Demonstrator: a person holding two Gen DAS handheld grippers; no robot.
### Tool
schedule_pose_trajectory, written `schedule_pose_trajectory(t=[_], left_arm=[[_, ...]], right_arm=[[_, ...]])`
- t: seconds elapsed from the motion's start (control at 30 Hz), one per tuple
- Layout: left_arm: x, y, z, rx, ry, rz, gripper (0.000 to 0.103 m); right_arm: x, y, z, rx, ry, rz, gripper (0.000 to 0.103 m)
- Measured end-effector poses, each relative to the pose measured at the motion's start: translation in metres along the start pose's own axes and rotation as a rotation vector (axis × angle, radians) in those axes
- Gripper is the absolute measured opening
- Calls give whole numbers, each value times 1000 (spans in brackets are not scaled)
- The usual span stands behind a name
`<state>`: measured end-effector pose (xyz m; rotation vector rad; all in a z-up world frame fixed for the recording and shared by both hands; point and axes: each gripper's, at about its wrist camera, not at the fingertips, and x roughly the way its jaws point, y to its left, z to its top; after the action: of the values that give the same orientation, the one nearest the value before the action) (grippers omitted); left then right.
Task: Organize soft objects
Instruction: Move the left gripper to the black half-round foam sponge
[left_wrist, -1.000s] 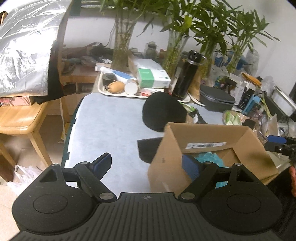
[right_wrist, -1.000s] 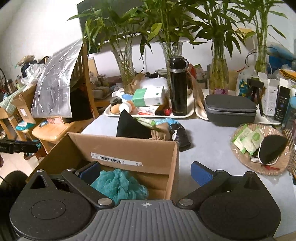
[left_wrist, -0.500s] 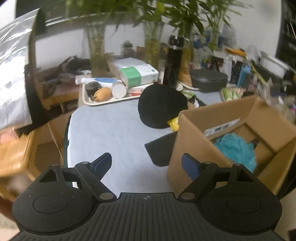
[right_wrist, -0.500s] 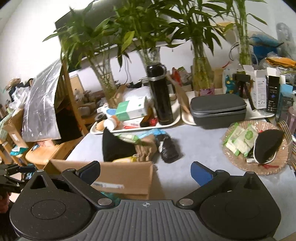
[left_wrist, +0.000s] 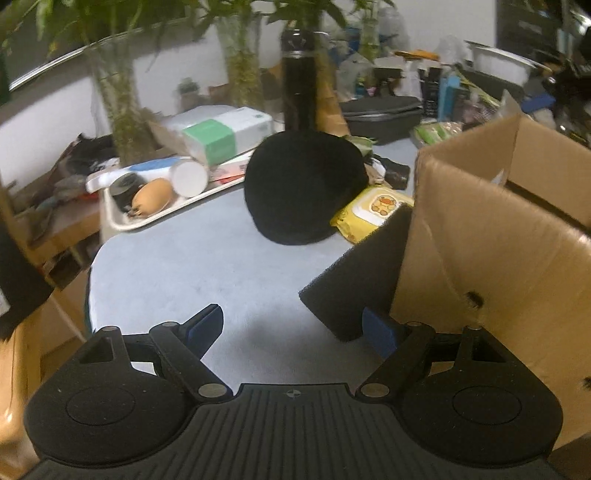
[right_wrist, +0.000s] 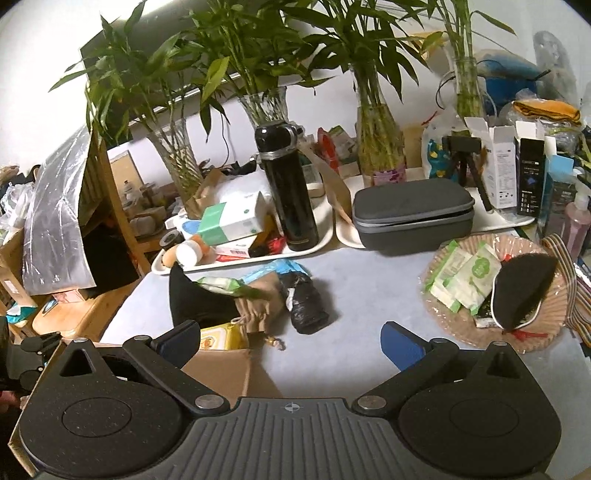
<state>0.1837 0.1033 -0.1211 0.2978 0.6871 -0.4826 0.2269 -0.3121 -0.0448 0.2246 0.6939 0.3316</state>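
Note:
My left gripper (left_wrist: 293, 328) hangs open low over the grey table top, nothing between its blue pads. A black foam block (left_wrist: 351, 280) lies just ahead of its right finger, leaning against the cardboard box (left_wrist: 498, 258). Beyond sit a black hat (left_wrist: 303, 188) and a yellow wipes pack (left_wrist: 373, 210). My right gripper (right_wrist: 291, 343) is open and empty above the box's corner (right_wrist: 221, 365). Ahead of it lie the hat (right_wrist: 192, 299), a brown drawstring pouch (right_wrist: 258, 306) and a black rolled bundle (right_wrist: 306, 302).
A white tray (left_wrist: 122, 218) with a tissue box and tubes stands at the back left. A tall black bottle (right_wrist: 288, 192), a grey zip case (right_wrist: 413, 214) and glass vases line the back. A woven plate (right_wrist: 535, 332) with wipes packs and a black pad sits right.
My left gripper has dropped and rolled, closing in on the black foam block; the box's inside is out of its view. My right gripper has shifted right, so the box slid to its lower left.

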Motion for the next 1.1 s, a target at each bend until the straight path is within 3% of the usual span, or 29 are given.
schedule_pose_trajectory(t=[0.27, 0.4, 0.53, 0.77, 0.97, 1.1], left_arm=[[20, 10, 2, 16, -5, -71, 77], [32, 23, 7, -48, 2, -119, 71], [46, 36, 9, -146, 27, -141, 71], [63, 63, 18, -356, 53, -46, 71], [63, 83, 21, -587, 33, -174, 71], [78, 92, 22, -768, 113, -216, 71]], right_arm=[[7, -5, 1, 27, 23, -15, 103], [9, -3, 2, 22, 26, -11, 103], [10, -3, 2, 19, 28, -13, 103], [13, 0, 1, 3, 35, -8, 103], [12, 1, 1, 0, 36, -1, 103], [12, 1, 2, -1, 35, 2, 103]])
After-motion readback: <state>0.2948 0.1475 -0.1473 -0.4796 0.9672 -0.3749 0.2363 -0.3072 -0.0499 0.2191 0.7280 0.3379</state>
